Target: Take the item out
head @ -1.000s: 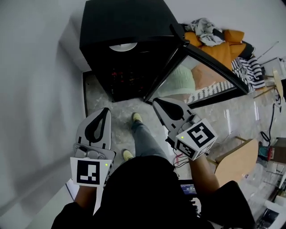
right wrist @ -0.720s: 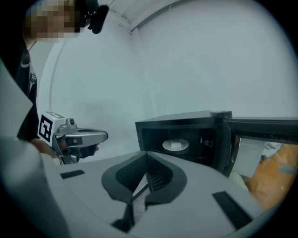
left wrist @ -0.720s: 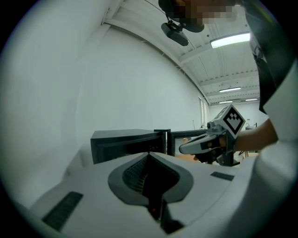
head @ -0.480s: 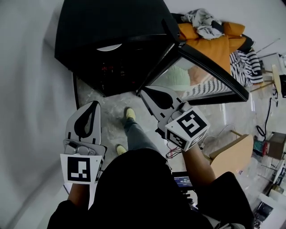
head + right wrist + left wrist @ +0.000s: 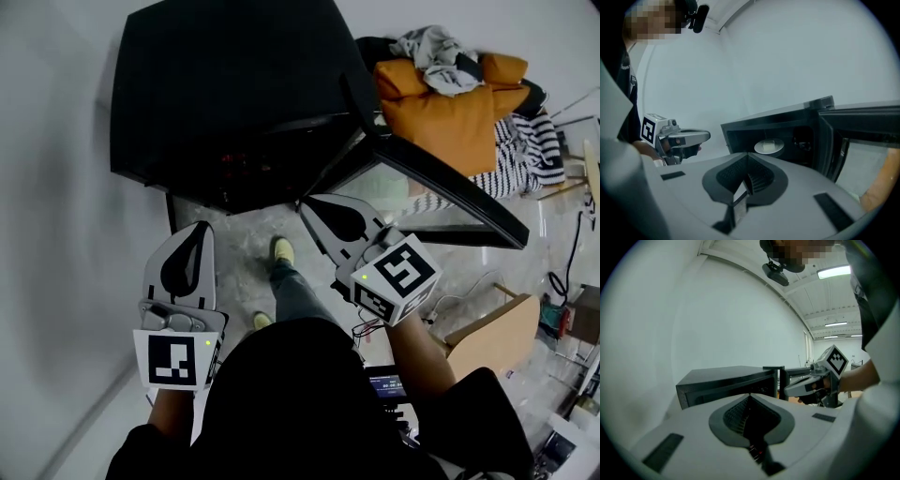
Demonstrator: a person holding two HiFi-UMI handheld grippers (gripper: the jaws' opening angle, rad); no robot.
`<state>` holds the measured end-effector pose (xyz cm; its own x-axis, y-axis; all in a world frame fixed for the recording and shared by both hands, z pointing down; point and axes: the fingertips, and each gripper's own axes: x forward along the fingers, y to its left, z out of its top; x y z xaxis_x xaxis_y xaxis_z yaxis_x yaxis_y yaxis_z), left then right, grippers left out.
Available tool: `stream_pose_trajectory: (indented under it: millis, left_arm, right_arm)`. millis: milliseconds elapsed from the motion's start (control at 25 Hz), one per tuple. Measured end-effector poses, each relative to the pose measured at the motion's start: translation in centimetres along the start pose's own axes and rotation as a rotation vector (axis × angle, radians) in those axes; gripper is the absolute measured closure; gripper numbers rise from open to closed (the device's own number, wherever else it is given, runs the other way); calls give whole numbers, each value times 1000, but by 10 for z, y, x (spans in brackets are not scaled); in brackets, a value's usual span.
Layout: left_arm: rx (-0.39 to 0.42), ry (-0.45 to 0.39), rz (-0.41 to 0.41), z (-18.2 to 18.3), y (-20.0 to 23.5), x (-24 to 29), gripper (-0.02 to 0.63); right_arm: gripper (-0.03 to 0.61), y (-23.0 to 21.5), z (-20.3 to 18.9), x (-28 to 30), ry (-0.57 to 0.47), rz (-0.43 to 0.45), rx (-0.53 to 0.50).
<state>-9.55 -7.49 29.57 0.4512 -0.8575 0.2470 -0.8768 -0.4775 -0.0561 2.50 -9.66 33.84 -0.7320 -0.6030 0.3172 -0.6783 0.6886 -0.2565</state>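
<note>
A black microwave oven [image 5: 234,84] stands on the floor with its glass door [image 5: 441,192] swung open to the right. In the right gripper view a white plate [image 5: 777,150] with a pale block [image 5: 768,142] on it sits inside the dark cavity. The head view hides the plate under the oven's top. My right gripper [image 5: 309,202] is shut and empty, pointing at the opening just short of it. My left gripper [image 5: 199,231] is also shut and empty, lower left and farther from the oven. Each gripper view shows the other gripper: the left one [image 5: 701,136] and the right one [image 5: 790,390].
A white wall [image 5: 56,187] runs along the left. An orange sofa [image 5: 441,103] with clothes and a striped cloth stands behind the door. A tan chair [image 5: 492,333] and cables lie at the right. The person's leg and yellow shoes [image 5: 283,251] are on the marble floor before the oven.
The head view has shifted, and the white plate seen in the cavity earlier is now hidden under the oven's top. Both grippers stay shut, in much the same place before the oven.
</note>
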Motion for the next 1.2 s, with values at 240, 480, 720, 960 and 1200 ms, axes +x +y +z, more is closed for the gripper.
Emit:
stream_pose_trajectory:
  millis: [240,480,720,960,1200]
  left_arm:
    - [9,0,25,13,10,18,606]
    - [3,5,48,22,17,37,606]
    - [31,0,65,27,18,48,606]
    - [-4,42,88,20,11,53,606]
    - [7,35,91,10,9,50,606]
  right_arm:
    - [572,-8,4,11,20,26,-2]
    - [572,-14,-2,22,37,46,36]
    - [572,-20,-1,36,25,49,87]
    - [572,-31,-4,47,8,43,179]
    - [572,-32,-14,67,-14,40,320]
